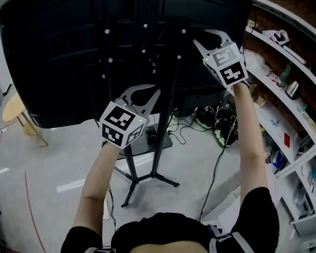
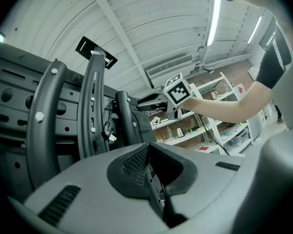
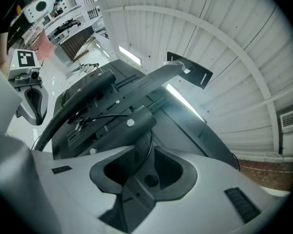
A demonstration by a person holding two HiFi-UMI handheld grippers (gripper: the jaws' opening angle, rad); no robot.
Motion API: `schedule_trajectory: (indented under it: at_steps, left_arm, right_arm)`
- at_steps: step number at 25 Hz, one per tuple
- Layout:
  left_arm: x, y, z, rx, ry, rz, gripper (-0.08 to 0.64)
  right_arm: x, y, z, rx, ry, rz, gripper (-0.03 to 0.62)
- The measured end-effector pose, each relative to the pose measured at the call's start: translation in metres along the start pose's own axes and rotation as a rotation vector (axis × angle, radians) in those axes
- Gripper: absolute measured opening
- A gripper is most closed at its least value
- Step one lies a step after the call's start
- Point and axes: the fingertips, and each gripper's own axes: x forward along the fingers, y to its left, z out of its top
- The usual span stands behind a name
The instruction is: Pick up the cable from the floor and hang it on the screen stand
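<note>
The cable (image 3: 150,147) was seen up at the stand (image 1: 171,115), behind the screen (image 1: 52,51), and not on the floor (image 1: 52,162). In the right gripper view it showed as a thin black line that curved round the end of a bolted bar of the stand. From there it ran down into the right tool (image 3: 136,174), whose jaws were closed on it. That tool was held against the upper part of the stand.

The left tool (image 2: 154,179) was held lower, just beside the stand's uprights. Its jaws were pressed together. Nothing could be made out between them, though so thin a cable might be missed there.

The pick-up was therefore judged done, and the hanging judged to be under way. The cable was laid round the bar but was not let go, and it could not be told whether it was truly hooked there or only resting against the bar.

What was judged to be left: the cable had to be settled over the bar so that it would hold by itself, then the right tool opened and both tools drawn away from the stand.

A tangle of other leads (image 1: 210,117) was seen near the foot of the stand. It could not be told whether any of it belonged to the cable.
</note>
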Motion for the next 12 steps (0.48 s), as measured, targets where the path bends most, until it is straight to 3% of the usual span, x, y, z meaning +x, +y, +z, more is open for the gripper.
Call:
schedule_trajectory:
  at_steps: [7,12]
  left_arm:
    - [-0.012,-0.027,-0.021,0.013,0.019,-0.025,0.008]
    - [-0.022,-0.05,-0.031,-0.005,0.022,-0.032,0.008]
  right_arm:
    - [-0.035,0.034,-0.007,0.112,-0.058,-0.063,0.129]
    - [-0.069,0.062,-0.013,0.358,-0.142,-0.107,0.127]
